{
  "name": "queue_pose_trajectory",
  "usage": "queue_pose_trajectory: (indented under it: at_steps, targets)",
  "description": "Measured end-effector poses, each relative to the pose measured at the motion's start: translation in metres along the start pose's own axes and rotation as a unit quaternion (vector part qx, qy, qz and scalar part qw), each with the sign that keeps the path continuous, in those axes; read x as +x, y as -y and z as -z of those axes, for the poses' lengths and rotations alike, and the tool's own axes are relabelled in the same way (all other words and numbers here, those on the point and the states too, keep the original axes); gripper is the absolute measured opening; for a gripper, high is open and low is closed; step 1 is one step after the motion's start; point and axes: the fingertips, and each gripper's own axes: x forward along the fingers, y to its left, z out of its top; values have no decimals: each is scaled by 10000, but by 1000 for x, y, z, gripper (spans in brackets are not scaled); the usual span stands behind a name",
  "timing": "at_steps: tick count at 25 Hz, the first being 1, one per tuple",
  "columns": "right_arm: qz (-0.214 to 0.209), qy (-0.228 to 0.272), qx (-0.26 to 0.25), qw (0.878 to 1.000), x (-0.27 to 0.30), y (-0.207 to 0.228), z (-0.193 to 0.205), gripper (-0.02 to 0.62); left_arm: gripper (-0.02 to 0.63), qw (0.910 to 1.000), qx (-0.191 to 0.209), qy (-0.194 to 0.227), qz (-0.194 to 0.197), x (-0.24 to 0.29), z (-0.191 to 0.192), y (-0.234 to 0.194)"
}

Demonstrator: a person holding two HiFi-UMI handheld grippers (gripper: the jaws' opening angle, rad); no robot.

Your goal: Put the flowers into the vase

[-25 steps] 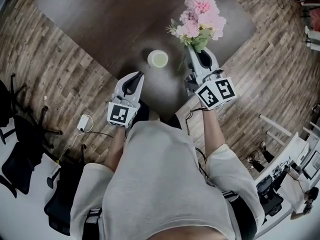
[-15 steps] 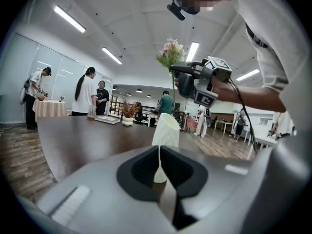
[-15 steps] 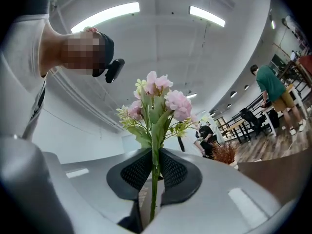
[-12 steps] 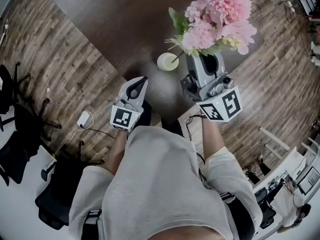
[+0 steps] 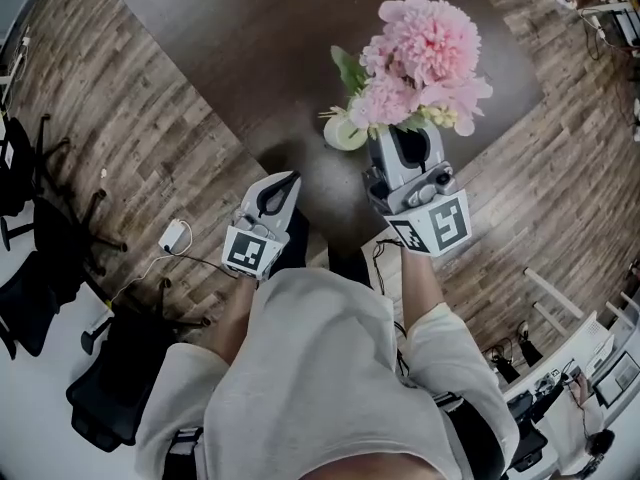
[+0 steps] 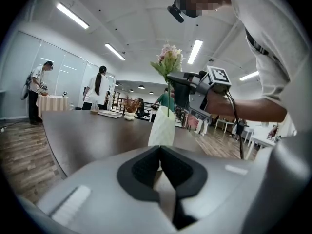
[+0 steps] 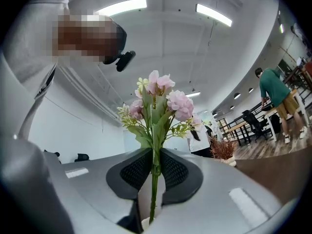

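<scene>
A bunch of pink flowers (image 5: 425,58) with green leaves is held up above the dark table (image 5: 250,48). My right gripper (image 5: 403,140) is shut on its stem (image 7: 154,179), and the blooms (image 7: 161,101) rise just past the jaws. The white vase (image 5: 343,135) stands on the table just left of the flowers, whose leaves cover part of its mouth. In the left gripper view the vase (image 6: 162,126) stands upright, with the flowers (image 6: 169,60) and the right gripper (image 6: 187,89) above it. My left gripper (image 5: 283,181) hangs near the table's front edge, shut and empty (image 6: 160,152).
Black office chairs (image 5: 40,238) and a white adapter (image 5: 172,236) with its cable are on the wooden floor at the left. A pot of dried plants (image 6: 129,109) stands on the far end of the table. People (image 6: 36,89) stand in the background.
My right gripper has risen with the flowers and drawn closer to the vase, so the blooms now overlap its rim. The left gripper has hardly moved.
</scene>
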Motion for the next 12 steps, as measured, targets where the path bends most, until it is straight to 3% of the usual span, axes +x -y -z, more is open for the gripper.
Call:
queue_pose_trajectory:
  at_steps: [6,12]
  targets:
    - [14,-33,-396,9992,-15,-15,33,57,11,9994,-280,-165,86,-14,19,8]
    - [107,-104,-535,9985,-25,-23,60,84,11,9994,-279,-177,90,-19,29,10]
